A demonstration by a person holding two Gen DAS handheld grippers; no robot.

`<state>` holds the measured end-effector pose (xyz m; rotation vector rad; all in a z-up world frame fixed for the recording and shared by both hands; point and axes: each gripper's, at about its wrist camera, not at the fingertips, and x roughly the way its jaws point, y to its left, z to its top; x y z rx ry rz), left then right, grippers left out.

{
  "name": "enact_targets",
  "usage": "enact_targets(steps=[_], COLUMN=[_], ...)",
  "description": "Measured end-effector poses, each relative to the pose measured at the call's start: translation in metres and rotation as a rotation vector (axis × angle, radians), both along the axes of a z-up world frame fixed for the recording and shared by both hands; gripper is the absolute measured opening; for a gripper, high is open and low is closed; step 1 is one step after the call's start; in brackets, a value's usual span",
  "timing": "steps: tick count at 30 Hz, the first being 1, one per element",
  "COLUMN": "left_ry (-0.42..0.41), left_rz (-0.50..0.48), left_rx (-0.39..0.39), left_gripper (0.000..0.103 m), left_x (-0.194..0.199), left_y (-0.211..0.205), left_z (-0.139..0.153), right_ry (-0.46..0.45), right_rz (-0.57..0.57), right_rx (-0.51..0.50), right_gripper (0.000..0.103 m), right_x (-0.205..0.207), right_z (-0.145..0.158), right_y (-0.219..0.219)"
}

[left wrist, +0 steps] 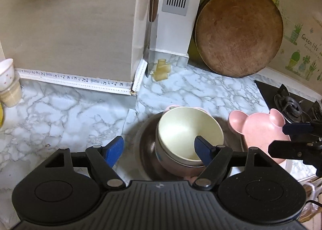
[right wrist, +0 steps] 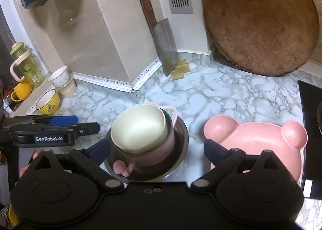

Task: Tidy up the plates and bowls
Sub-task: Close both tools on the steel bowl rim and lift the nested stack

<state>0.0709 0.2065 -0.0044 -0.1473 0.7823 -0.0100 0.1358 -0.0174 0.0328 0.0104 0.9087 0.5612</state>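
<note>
Here, left gripper (left wrist: 159, 150) spread wide, blue pads apart, nothing clamped; right-hand pad (left wrist: 203, 149) hanging over the rim of the cream bowl (left wrist: 187, 131), contact impossible to call from this angle. Right gripper (right wrist: 157, 150) likewise wide open, holding nothing, one finger (right wrist: 99, 149) just beside the bowl stack, the other finger (right wrist: 216, 150) in front of the pink bear-shaped plate (right wrist: 259, 137).

Cream bowl tilted, nested in a pinkish bowl (right wrist: 153, 149), both sitting inside a steel bowl (right wrist: 181, 139) on the marble-pattern counter (right wrist: 231, 93). More pink pieces tucked behind and below the stack, shapes hard to make out. Bear plate lying flat to the right of the stack, near it, two round ears pointing away.

Further back: cleaver (right wrist: 163, 38) leaning upright against the wall, round wooden board (right wrist: 261, 22) propped beside it, yellow bowl (right wrist: 48, 102) and a stacked white cup (right wrist: 60, 77) off to the left.
</note>
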Motion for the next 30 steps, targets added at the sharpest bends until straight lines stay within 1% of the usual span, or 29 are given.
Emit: enact_targets(steps=[2,5,8,12,15,17,18,20,22,25,27,28,29,30], left_ry=[-0.004,0.006,0.030,0.063,0.100,0.122,0.130,0.135,0.139,0.147,0.161,0.170,0.175,0.178], left_rz=[0.002,0.015,0.037,0.060,0.070,0.075,0.075,0.076,0.079,0.081,0.084,0.086,0.090,0.098], left_rx=[0.006,-0.008,-0.008,-0.044,-0.031,-0.032,-0.032,-0.032,-0.036,-0.051,-0.063,-0.069,-0.072,-0.076], left_gripper=[0.079,0.079,0.079,0.079,0.079,0.079,0.079,0.079,0.079,0.079,0.079,0.079,0.079,0.079], left_x=[-0.002,-0.003,-0.001,0.006,0.013,0.018,0.020,0.023,0.028,0.035,0.041,0.044,0.047,0.050], left_y=[0.002,0.008,0.015,0.027,0.030,0.031,0.032,0.034,0.036,0.039,0.041,0.042,0.043,0.045], left_z=[-0.006,-0.017,-0.030,-0.051,-0.068,-0.077,-0.081,-0.085,-0.088,-0.091,-0.093,-0.094,-0.095,-0.096], right_ry=[-0.015,-0.017,-0.016,-0.039,-0.022,0.007,0.022,0.052,0.069,0.094,0.111,0.120,0.131,0.141], right_rz=[-0.013,-0.036,-0.050,-0.045,-0.038,-0.039,-0.040,-0.038,-0.036,-0.047,-0.059,-0.061,-0.063,-0.071], right_rx=[-0.015,-0.029,-0.025,-0.043,-0.046,-0.051,-0.052,-0.057,-0.066,-0.067,-0.075,-0.078,-0.078,-0.078], right_gripper=[0.102,0.102,0.102,0.101,0.098,0.091,0.089,0.080,0.076,0.074,0.068,0.061,0.056,0.055], right_x=[-0.004,-0.007,-0.010,-0.011,-0.007,-0.003,-0.001,0.003,0.009,0.017,0.024,0.028,0.031,0.035], right_z=[-0.008,-0.020,-0.031,-0.044,-0.056,-0.064,-0.069,-0.077,-0.084,-0.091,-0.096,-0.099,-0.101,-0.104], right_y=[0.000,-0.001,-0.001,0.003,0.007,0.008,0.008,0.010,0.012,0.012,0.013,0.013,0.013,0.013])
